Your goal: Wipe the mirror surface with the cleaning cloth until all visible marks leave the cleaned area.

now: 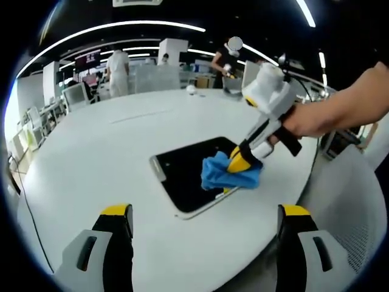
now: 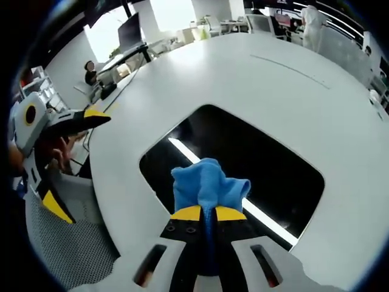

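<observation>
mirror [image 2: 255,164] lies flat on the white worktop [image 1: 91,158], a dark rounded rectangle close to the worktop's near edge, its long axis running away from the right gripper [image 2: 205,213] and slantwise across the left gripper view. in the right gripper view a bright streak, a reflected ceiling light, crosses the glass; i cannot make out marks on it at this size. cleaning cloth [image 2: 208,185], blue and bunched, sits on the mirror's near end, just ahead of the right gripper, whose fingers are closed together, clamped on the cloth's tail. most of the glass lies beyond the cloth, so the coming stroke probably pushes forward along that long axis. the right gripper is plainly the nearer one, cloth touching the glass. left gripper [image 1: 203,216] hovers well back from the mirror over bare worktop, its fingers wide apart and holding nothing. people stand at desks far off.
</observation>
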The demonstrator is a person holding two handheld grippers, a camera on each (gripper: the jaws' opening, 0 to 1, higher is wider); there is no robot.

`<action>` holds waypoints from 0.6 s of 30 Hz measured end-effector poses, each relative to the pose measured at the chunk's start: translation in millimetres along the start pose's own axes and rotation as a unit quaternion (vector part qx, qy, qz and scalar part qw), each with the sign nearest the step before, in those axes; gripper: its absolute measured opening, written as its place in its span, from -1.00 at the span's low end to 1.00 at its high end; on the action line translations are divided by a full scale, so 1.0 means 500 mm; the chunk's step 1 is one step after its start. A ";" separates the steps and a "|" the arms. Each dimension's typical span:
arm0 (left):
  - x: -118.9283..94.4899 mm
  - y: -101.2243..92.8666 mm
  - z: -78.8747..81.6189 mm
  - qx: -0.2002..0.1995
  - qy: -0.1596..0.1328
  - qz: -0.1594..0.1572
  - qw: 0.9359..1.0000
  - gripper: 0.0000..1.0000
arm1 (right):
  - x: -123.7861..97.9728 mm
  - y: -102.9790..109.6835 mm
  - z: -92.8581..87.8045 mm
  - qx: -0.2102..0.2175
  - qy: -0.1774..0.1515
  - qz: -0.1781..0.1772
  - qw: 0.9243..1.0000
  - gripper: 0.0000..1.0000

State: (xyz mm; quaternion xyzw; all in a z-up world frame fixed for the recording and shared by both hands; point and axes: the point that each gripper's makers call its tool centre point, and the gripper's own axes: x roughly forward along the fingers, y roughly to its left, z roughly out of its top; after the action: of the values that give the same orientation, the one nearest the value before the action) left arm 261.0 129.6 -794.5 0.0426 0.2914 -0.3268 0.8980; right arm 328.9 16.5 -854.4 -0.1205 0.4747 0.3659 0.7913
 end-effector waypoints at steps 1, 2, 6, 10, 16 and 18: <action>0.000 -0.001 0.000 0.000 0.001 -0.001 1.000 0.98 | 0.000 -0.001 0.001 0.000 0.000 0.000 1.000 -0.98; 0.000 -0.002 -0.001 0.000 0.002 -0.002 1.000 0.98 | -0.002 -0.003 0.004 0.001 0.000 0.000 1.000 -0.98; 0.000 -0.001 -0.001 -0.003 0.002 -0.002 1.000 0.98 | 0.001 -0.015 0.012 0.001 0.001 -0.003 1.000 -0.98; -0.001 0.000 -0.001 -0.004 0.002 -0.002 1.000 0.98 | 0.003 -0.025 0.017 0.003 0.002 -0.004 1.000 -0.98; 0.000 0.002 -0.002 -0.007 0.002 0.000 1.000 0.98 | 0.006 -0.043 0.027 0.003 0.002 -0.008 1.000 -0.98; -0.001 0.002 -0.002 -0.007 0.002 0.001 1.000 0.98 | 0.009 -0.048 0.030 0.004 0.002 -0.008 1.000 -0.98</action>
State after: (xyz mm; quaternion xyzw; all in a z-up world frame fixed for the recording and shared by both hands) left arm 261.0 131.0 -795.4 0.0371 0.2957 -0.3238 0.8980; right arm 356.7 9.6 -854.2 -0.1221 0.4769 0.3578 0.7935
